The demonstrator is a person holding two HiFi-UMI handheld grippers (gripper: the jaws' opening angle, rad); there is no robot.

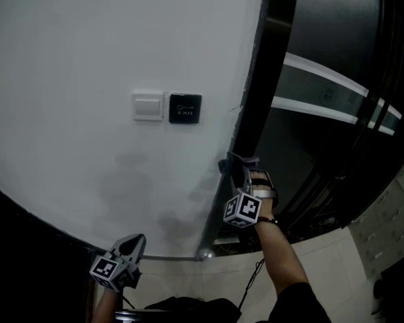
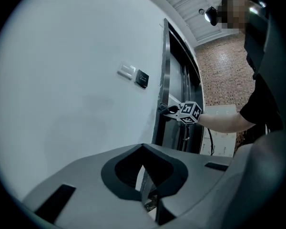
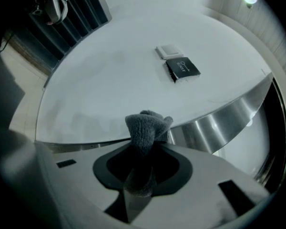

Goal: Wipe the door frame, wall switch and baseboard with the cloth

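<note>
Cloth on the door frame, and it looks like early going!
The right gripper [image 1: 241,173] pinches the grey cloth [image 3: 145,128] against the metal door frame [image 1: 250,123], right of the wall switch [image 1: 147,106]. The left gripper [image 1: 131,246] hangs low and near, jaws pressed together on nothing. My read: the frame is under way, while the switch and the baseboard [image 1: 168,256] are left to do.

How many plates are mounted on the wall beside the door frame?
2: a white switch, and a black exit button just right of it, nearer the door frame.
</note>
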